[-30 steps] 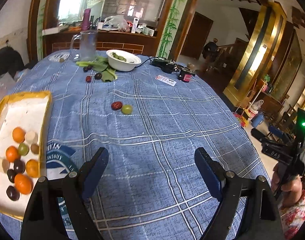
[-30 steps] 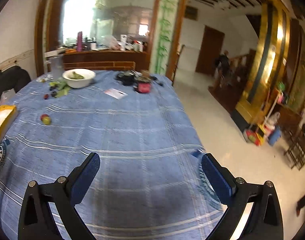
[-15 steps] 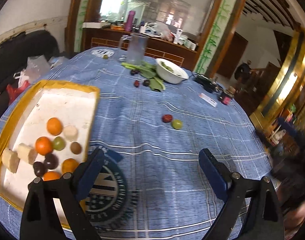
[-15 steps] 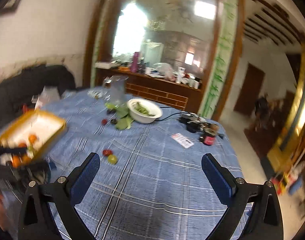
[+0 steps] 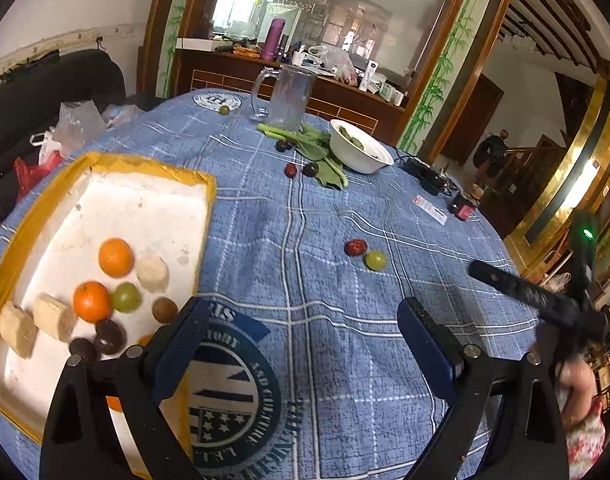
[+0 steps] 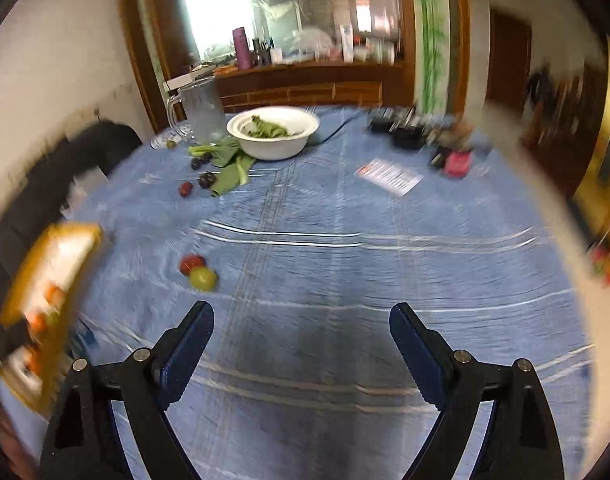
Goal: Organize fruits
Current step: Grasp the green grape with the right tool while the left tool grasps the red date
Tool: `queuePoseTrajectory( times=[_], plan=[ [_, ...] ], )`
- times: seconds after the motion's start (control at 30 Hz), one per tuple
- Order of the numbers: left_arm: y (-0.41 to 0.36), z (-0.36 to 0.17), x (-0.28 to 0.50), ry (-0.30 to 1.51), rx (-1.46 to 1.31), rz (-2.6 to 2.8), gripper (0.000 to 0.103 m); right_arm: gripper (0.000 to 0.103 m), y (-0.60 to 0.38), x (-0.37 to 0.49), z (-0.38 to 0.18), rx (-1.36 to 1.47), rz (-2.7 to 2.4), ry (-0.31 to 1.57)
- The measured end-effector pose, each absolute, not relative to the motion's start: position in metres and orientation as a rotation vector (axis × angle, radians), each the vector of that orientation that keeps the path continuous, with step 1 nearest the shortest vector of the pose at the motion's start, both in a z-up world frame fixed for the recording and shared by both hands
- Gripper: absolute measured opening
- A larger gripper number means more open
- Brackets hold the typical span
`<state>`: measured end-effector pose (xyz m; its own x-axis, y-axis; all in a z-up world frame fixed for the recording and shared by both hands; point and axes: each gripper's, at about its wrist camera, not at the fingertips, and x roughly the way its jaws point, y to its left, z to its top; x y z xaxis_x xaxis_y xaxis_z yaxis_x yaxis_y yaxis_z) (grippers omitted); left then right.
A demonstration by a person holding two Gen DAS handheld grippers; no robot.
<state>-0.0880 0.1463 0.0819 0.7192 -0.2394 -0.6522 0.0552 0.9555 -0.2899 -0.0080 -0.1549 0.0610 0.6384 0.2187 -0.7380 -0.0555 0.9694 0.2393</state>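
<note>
Both jaws wide open, holding nothing: our left gripper, our right gripper. Red fruit touching green fruit mid surface. Tray at left holds oranges and other fruit.

Two oranges are fully seen in one tray; two pale blocks, one white bowl and one glass jug are counted.
</note>
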Motion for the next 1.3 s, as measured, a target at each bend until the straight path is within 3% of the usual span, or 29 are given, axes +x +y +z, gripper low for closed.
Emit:
queuePoseTrajectory(
  times=[0.07, 0.1, 0.17, 0.2, 0.33, 0.4, 0.93, 1.0, 1.13, 1.3],
  plan=[
    [0.149, 0.084, -0.08, 0.765, -0.273, -0.163, 0.095, 0.072, -0.144, 0.004, 0.05, 0.238, 0.18, 0.889],
    [0.15, 0.084, -0.076, 0.771, -0.283, -0.167, 0.095, 0.068, -0.135, 0.013, 0.042, 0.239, 0.204, 0.914],
    [0.15, 0.085, -0.069, 0.776, -0.305, -0.179, 0.095, 0.043, -0.113, 0.022, 0.028, 0.218, 0.243, 0.947],
    [0.151, 0.086, -0.065, 0.777, -0.315, -0.181, 0.094, 0.042, -0.104, 0.025, 0.022, 0.207, 0.259, 0.956],
    [0.148, 0.089, -0.047, 0.787, -0.349, -0.207, 0.074, 0.042, -0.078, 0.033, 0.007, 0.16, 0.306, 0.945],
    [0.145, 0.087, -0.033, 0.804, -0.372, -0.215, 0.07, 0.042, -0.074, 0.034, 0.007, 0.147, 0.319, 0.933],
    [0.086, 0.041, 0.069, 0.974, -0.419, -0.284, 0.07, 0.042, -0.068, 0.045, 0.004, 0.193, 0.404, 0.91],
    [0.083, 0.035, 0.074, 0.982, -0.421, -0.29, 0.07, 0.026, -0.066, 0.045, 0.003, 0.181, 0.421, 0.925],
    [0.079, 0.028, 0.08, 0.985, -0.424, -0.33, 0.07, 0.024, -0.08, 0.041, 0.007, 0.198, 0.396, 0.954],
    [0.067, 0.019, 0.085, 0.983, -0.393, -0.385, 0.053, 0.024, -0.113, 0.038, 0.012, 0.255, 0.321, 0.945]
  ],
)
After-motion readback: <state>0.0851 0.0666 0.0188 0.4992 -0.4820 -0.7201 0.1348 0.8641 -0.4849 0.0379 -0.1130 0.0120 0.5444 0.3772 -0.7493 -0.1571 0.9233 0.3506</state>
